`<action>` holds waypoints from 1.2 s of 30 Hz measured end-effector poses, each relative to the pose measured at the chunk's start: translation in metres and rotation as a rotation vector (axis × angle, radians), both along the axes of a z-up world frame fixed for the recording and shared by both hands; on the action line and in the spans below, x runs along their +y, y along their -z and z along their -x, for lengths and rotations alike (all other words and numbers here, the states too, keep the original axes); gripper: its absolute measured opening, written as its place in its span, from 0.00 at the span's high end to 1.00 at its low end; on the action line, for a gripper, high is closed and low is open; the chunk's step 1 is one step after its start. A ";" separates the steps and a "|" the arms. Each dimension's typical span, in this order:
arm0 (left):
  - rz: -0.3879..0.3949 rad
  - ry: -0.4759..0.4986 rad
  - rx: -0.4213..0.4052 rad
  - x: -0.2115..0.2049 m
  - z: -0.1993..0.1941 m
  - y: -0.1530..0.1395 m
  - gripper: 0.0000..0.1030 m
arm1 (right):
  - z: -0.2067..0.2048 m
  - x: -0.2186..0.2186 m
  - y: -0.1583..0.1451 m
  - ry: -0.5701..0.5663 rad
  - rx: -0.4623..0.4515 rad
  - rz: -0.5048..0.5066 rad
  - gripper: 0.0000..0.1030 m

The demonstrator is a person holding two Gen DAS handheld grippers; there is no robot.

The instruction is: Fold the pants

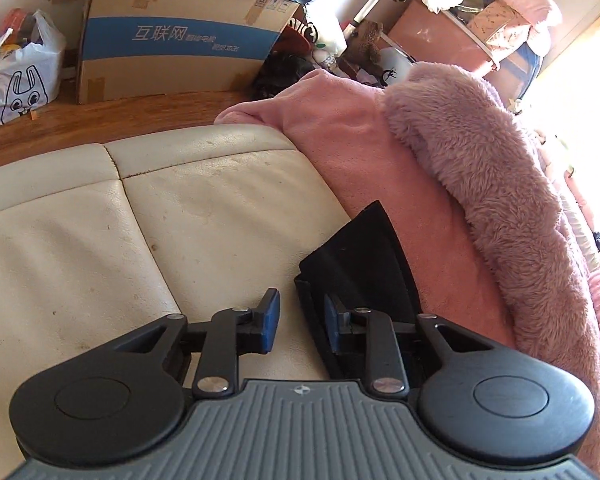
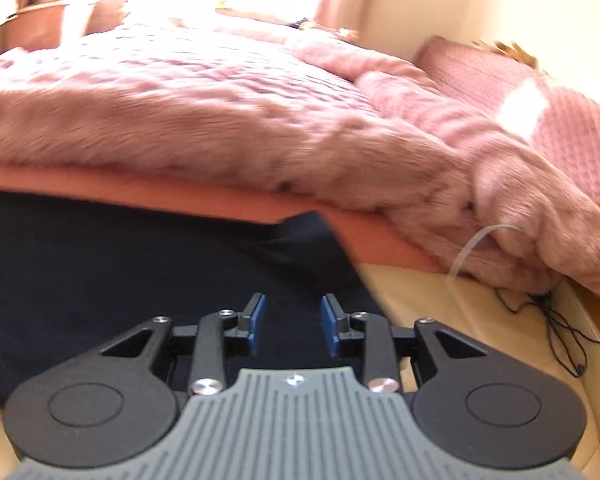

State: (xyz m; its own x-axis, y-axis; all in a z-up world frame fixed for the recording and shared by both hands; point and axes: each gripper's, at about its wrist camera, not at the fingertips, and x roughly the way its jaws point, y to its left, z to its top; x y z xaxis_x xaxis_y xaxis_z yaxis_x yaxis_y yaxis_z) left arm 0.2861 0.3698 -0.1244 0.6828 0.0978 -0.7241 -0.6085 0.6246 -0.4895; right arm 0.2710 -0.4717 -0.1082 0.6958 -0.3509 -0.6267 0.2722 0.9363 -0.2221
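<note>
The dark navy fabric pants [image 2: 120, 272] lie folded on the cream leather sofa seat [image 1: 100, 240], against the pink fleece blanket's [image 1: 360, 152] edge. Left claw [image 1: 302, 326] and right claw [image 2: 293, 324] hover open, empty. Grabbing one layer would likely undo the fold.

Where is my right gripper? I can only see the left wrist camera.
Observer: The right gripper is open, right over the dark pants.
Operator: Are the pants big? I just see one corner.
Observer: Yes, here they spread wide, up to the pink sheet under the fluffy blanket.
Operator: Anything else there?
Observer: A tangled black cord lies on the cream sofa to the right.
</note>
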 end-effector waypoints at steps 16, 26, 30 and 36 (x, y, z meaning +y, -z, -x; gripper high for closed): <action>-0.094 -0.045 0.055 -0.013 -0.004 -0.001 0.90 | -0.119 -0.082 0.053 -0.069 0.135 -0.256 0.67; -0.244 -0.102 0.175 -0.031 -0.007 -0.012 1.00 | -0.075 -0.075 0.053 -0.041 0.067 -0.285 0.73; -0.255 -0.093 0.213 -0.020 0.008 -0.017 1.00 | -0.036 -0.063 0.047 -0.029 0.084 -0.288 0.74; -0.146 -0.026 0.127 -0.005 0.019 -0.028 1.00 | 0.011 -0.059 0.028 -0.018 0.038 -0.318 0.74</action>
State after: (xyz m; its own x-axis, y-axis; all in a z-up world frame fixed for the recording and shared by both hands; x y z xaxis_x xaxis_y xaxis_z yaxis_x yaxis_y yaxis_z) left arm 0.2675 0.3646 -0.0963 0.5828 0.2245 -0.7810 -0.6762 0.6670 -0.3128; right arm 0.2605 -0.5305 -0.1362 0.6738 -0.1212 -0.7289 0.2521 0.9650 0.0725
